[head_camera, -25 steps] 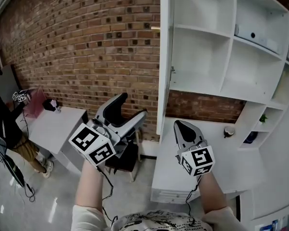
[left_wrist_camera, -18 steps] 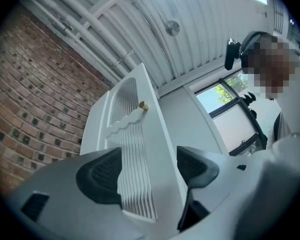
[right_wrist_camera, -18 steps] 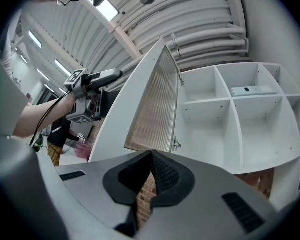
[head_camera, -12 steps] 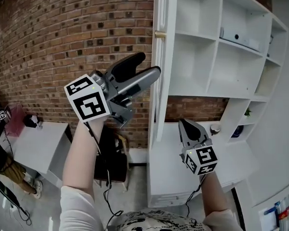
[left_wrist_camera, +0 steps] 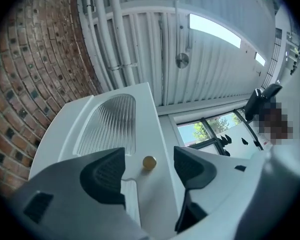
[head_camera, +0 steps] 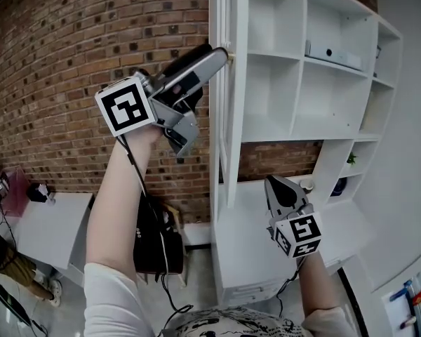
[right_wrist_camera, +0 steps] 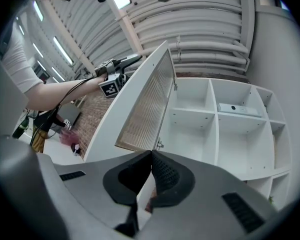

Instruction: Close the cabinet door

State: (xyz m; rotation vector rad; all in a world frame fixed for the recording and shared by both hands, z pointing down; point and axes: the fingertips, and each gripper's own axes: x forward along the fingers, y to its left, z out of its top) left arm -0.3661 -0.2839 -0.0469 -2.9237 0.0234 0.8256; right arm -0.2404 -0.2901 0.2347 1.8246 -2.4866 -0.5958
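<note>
The white cabinet (head_camera: 295, 128) stands open, a flat white box (head_camera: 330, 51) in one upper compartment. Its cabinet door (head_camera: 235, 83) swings out from the cabinet's left edge. The left gripper (head_camera: 214, 55) is at the door, its jaws wide and just closing slightly. Only the left gripper view shows the brass knob (left_wrist_camera: 149, 162) between them, untouched. Below the cabinet, the right gripper (head_camera: 272, 184) has its jaws pressed together, empty.

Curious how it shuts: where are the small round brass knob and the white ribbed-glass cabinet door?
small round brass knob (left_wrist_camera: 149, 162), left gripper view, its dome.
white ribbed-glass cabinet door (left_wrist_camera: 107, 126), left gripper view, its pane.
</note>
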